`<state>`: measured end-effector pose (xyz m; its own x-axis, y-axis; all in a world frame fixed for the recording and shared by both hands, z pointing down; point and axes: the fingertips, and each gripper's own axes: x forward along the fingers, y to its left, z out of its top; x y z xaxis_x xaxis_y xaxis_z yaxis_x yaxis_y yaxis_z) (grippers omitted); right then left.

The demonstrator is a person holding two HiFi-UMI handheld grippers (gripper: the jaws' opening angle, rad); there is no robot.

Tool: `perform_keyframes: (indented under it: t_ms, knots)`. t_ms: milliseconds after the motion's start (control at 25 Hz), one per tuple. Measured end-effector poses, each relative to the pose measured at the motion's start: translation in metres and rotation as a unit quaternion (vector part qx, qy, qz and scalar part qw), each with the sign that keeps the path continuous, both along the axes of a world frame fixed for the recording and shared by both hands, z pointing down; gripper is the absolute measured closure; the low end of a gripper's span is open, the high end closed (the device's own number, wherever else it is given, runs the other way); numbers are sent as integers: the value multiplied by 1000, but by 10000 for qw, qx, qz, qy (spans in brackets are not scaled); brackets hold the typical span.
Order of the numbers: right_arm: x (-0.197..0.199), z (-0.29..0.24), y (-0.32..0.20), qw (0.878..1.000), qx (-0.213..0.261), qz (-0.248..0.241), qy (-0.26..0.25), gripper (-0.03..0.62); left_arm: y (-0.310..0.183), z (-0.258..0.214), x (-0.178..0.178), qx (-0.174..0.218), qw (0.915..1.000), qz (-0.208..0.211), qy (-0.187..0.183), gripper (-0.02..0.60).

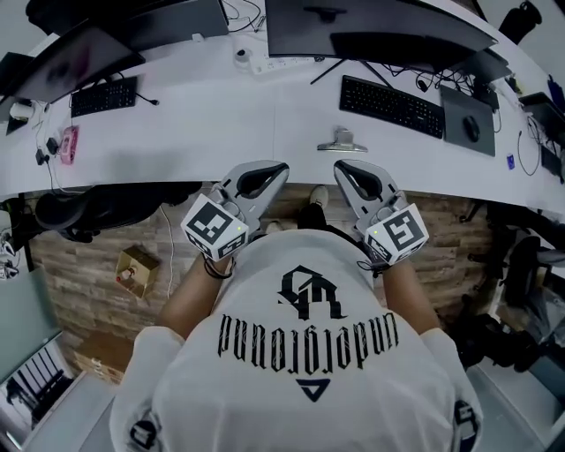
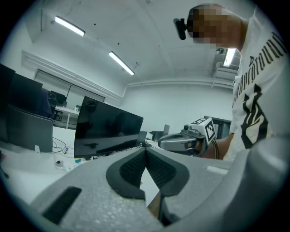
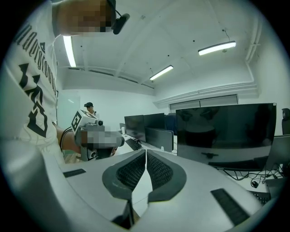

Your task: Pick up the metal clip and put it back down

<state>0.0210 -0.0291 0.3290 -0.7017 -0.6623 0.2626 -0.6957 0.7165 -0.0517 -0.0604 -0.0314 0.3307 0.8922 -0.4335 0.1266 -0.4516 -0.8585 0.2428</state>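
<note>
The metal clip (image 1: 342,141) lies on the white desk (image 1: 265,119), a little back from its front edge, seen only in the head view. My left gripper (image 1: 279,167) hangs at the desk's front edge, to the near left of the clip, its jaws shut with nothing between them. My right gripper (image 1: 341,167) is just in front of the clip, also shut and empty. In the left gripper view the pads (image 2: 136,168) meet at their tips, and the right gripper (image 2: 185,141) shows beyond. In the right gripper view the pads (image 3: 157,170) touch, with the left gripper (image 3: 93,136) at left.
A black keyboard (image 1: 391,105) and a mouse on a dark pad (image 1: 470,122) lie right of the clip. A second keyboard (image 1: 104,95) and a pink item (image 1: 68,144) sit at left. Monitors (image 1: 371,22) line the back. A cardboard box (image 1: 137,270) is on the floor.
</note>
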Motion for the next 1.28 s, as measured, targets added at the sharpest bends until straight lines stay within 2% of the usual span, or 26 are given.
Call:
perform_keyframes:
  t_ms: [480,680,960,1280]
  knots:
    - [49,31,-67,9975,-280,-649,-63,577,-56,25,42,-55,9974,-648,-307,566]
    - [70,53,-87,9946,-395,-954,70,577,-71,49,60,-274,9952,-845,-399,566]
    - [96,79,-109,9932,-611,-993,-13,576,-82,77,84,-517,9939,-807,-538,566]
    - [115,136,-123,9874,-1098,-1097,308,572,-99,108,98,-645,9909,-961,-682,566]
